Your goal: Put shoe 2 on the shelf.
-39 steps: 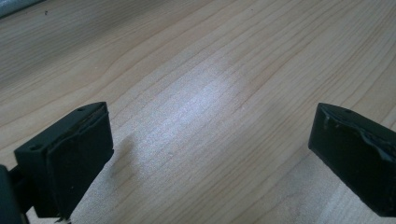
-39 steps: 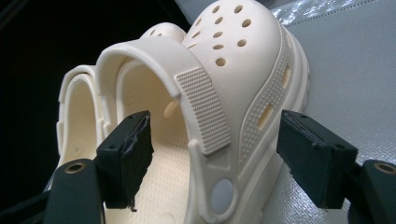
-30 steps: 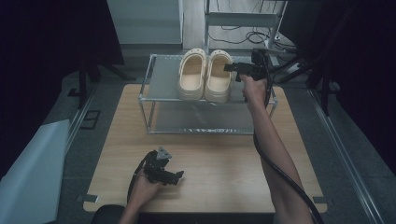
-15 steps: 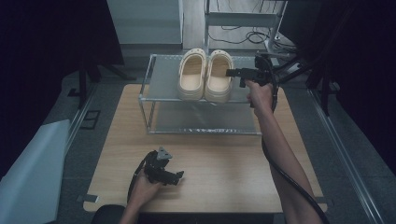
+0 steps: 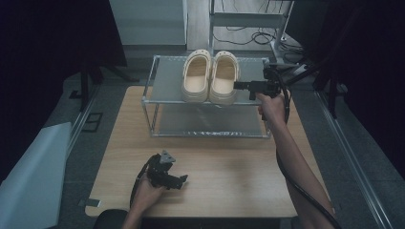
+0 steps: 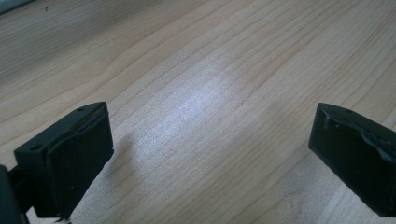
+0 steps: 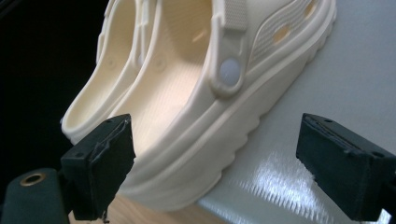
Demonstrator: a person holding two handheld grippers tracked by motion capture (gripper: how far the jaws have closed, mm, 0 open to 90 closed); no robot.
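Two cream clogs (image 5: 210, 78) paired on the rack (image 5: 165, 83) top, placement apparently done. My right gripper (image 5: 237, 86) fingers, just opening, stand wide beside the near clog, empty; left gripper (image 5: 184, 179) fingers wide over bare bench (image 5: 229, 167).

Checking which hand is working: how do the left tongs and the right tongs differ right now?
The left tongs lie low on the light wooden table; the right tongs are raised at the grey metal rack. The left tongs face bare wood; the right tongs face the cream foam clogs, their jaws having just opened. Both are open and hold nothing.
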